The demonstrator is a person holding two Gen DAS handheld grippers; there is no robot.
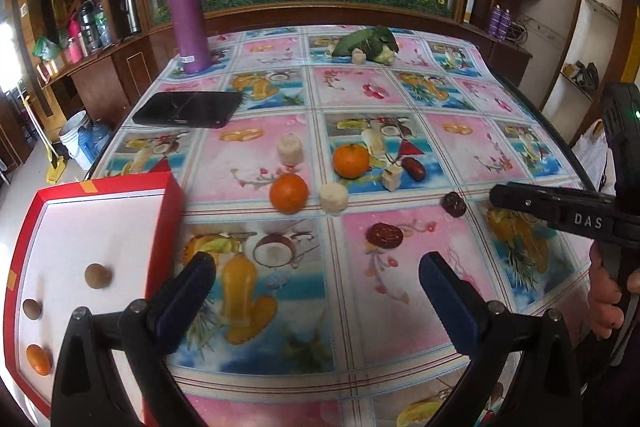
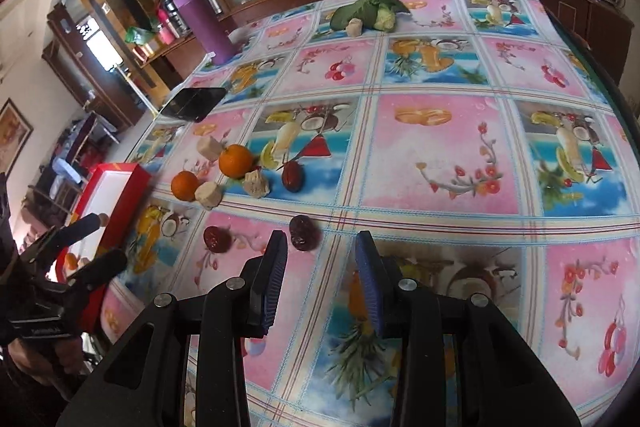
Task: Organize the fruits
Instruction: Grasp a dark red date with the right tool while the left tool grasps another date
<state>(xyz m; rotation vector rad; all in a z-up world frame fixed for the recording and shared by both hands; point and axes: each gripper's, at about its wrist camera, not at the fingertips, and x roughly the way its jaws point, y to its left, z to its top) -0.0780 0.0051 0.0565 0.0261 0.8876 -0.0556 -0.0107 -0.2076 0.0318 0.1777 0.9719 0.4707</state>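
Note:
Loose on the fruit-print tablecloth lie two oranges (image 1: pixel 289 193) (image 1: pixel 351 159), three dark red dates (image 1: pixel 385 235) (image 1: pixel 454 203) (image 1: pixel 414 169) and several pale chunks (image 1: pixel 334 199). A red box with a white inside (image 1: pixel 100 227) stands at the near left and holds two brown round fruits (image 1: pixel 97 275) and a small orange one (image 1: pixel 39 359). My left gripper (image 1: pixel 316 267) hangs open and empty beside the box. My right gripper (image 2: pixel 320 251) is open and empty, with a date (image 2: pixel 304 233) just ahead of its left finger. A second date (image 2: pixel 217 239) lies further left.
A purple flask (image 1: pixel 188 23) and a black phone (image 1: pixel 188 109) sit at the far left of the table. A green leafy vegetable (image 1: pixel 366 41) lies at the far edge. The table's right rim (image 1: pixel 560 139) curves close by. A hand (image 1: pixel 608 303) holds the right tool.

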